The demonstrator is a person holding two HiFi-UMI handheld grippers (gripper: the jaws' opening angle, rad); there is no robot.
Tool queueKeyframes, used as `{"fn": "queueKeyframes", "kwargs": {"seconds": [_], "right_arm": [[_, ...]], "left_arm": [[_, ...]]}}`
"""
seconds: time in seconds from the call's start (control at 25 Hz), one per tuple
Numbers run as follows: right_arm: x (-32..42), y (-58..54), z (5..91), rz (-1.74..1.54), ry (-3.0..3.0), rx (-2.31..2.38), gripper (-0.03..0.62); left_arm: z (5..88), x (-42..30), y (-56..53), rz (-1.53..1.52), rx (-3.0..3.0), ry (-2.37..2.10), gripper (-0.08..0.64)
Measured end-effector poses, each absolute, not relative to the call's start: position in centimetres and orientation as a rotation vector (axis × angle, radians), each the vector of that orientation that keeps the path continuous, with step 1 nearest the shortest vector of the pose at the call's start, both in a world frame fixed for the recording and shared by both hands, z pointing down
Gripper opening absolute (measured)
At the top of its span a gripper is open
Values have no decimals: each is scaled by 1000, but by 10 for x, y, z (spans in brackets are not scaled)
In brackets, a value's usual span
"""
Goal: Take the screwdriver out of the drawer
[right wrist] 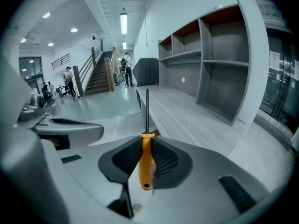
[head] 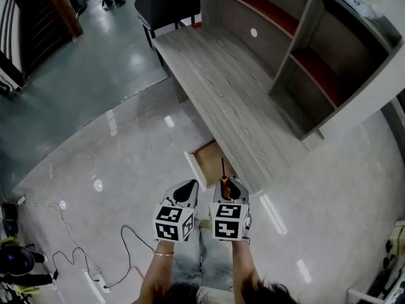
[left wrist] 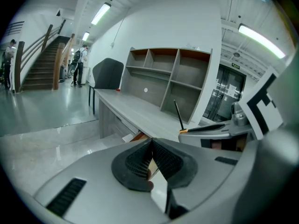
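Observation:
My right gripper [right wrist: 146, 158] is shut on the orange handle of the screwdriver [right wrist: 146, 162]. Its dark shaft sticks out forward, over the desk edge. In the head view the screwdriver [head: 223, 173] rises from the right gripper [head: 228, 188], just above the open drawer [head: 204, 161] under the grey desk [head: 215, 87]. My left gripper [head: 185, 192] hangs beside it on the left, its pads [left wrist: 164, 160] pressed together with nothing between them. The left gripper view shows the screwdriver [left wrist: 179, 115] and the right gripper to its right.
A shelf unit [head: 297, 40] stands on the desk's far side. A black chair [head: 163, 2] sits at the desk's far end. Cables and a power strip [head: 95, 282] lie on the glossy floor at left. People stand near a staircase [left wrist: 39, 69] far off.

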State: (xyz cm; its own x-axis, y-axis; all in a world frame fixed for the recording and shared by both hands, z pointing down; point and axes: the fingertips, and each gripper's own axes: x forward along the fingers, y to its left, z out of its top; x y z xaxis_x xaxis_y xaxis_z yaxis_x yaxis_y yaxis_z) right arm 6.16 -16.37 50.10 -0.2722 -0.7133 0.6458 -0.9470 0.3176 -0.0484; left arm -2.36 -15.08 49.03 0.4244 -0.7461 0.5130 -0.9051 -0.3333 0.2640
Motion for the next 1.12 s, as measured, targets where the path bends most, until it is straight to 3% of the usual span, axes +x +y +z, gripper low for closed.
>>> {"fn": "queueKeyframes", "kwargs": {"seconds": [1.12], "right_arm": [[47, -127, 376, 259, -2186, 1592, 84]], "left_arm": [[376, -49, -114, 343, 2407, -1418, 17]]}}
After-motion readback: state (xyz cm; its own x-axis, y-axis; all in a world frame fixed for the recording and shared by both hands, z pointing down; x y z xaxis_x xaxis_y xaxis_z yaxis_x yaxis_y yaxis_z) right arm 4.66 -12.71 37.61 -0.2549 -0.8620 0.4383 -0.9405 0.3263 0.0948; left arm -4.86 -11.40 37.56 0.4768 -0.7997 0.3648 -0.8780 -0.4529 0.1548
